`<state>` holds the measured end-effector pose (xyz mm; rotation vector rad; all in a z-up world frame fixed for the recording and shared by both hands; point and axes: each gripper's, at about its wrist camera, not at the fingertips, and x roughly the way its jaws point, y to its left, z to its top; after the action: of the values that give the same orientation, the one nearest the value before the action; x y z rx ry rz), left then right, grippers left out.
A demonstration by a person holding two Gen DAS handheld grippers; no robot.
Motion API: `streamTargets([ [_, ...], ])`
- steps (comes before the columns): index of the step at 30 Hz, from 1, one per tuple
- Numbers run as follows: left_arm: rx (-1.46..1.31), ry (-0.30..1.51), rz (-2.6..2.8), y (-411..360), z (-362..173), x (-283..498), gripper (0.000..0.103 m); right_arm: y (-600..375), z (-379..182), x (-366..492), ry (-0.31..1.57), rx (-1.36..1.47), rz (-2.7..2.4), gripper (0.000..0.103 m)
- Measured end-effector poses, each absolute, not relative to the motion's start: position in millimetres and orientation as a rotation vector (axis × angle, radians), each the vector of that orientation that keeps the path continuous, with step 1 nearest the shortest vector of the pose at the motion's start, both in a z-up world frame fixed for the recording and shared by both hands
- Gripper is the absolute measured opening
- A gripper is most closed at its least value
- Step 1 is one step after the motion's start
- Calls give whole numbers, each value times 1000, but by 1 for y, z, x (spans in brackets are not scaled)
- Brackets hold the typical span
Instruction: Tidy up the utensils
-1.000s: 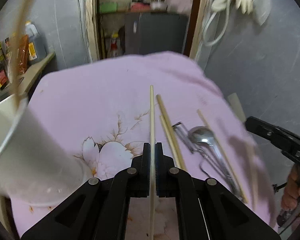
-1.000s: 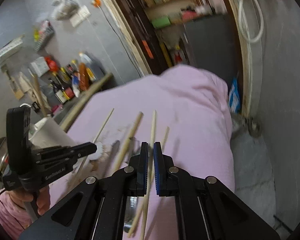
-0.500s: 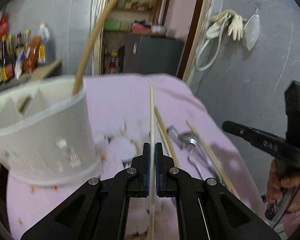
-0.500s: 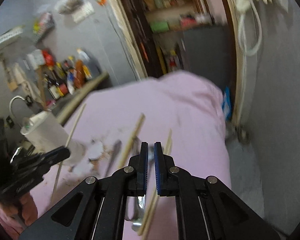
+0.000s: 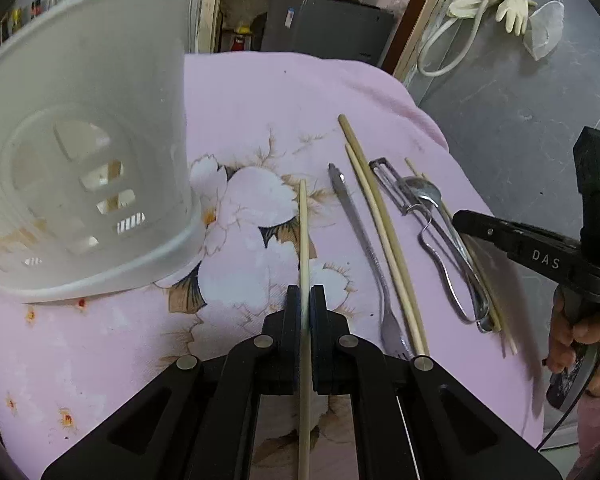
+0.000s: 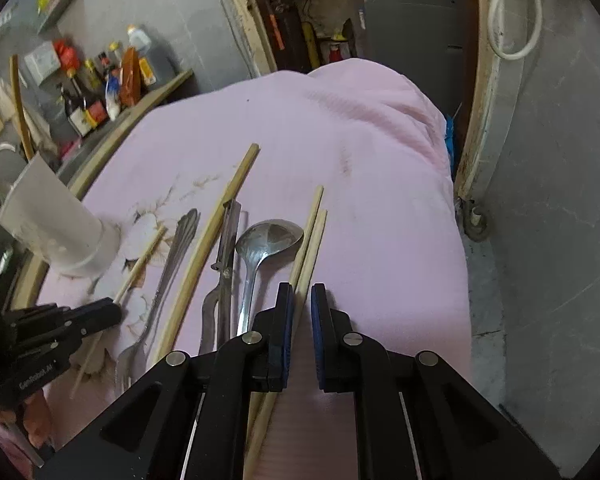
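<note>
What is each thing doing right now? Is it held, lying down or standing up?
left gripper: shut on a chopstick
right gripper: open, above a chopstick pair
white utensil holder: upright on the pink cloth
fork: lying flat
spoon: lying flat
peeler: lying flat

White letters "DAS" stand on the black arm of the right gripper (image 5: pixel 540 258), seen from the left wrist camera; whatever follows them is cut off by the grip. On the left gripper (image 6: pixel 56 334), seen from the right wrist camera, pale lettering runs along the lower black bar; it looks like "GenRobot.AI", though the print is small and partly soft. The bottles (image 6: pixel 100 80) on the shelf by the wall carry red and yellow labels, but none of their print can be made out.
</note>
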<state>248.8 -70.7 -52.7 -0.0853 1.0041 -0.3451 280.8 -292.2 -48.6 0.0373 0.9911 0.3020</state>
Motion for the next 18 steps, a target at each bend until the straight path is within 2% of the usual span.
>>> streamTargets([
  [11,51,1107,-401,-76,-54,261,4,-274,-55,300,1048,-76,266,9],
  [15,30,1119,-409,-73,-55,264,3,-285,-54,298,1045,20,281,3],
  [18,-20,1071,-423,-68,-56,255,2,-297,-53,289,1001,107,298,3],
])
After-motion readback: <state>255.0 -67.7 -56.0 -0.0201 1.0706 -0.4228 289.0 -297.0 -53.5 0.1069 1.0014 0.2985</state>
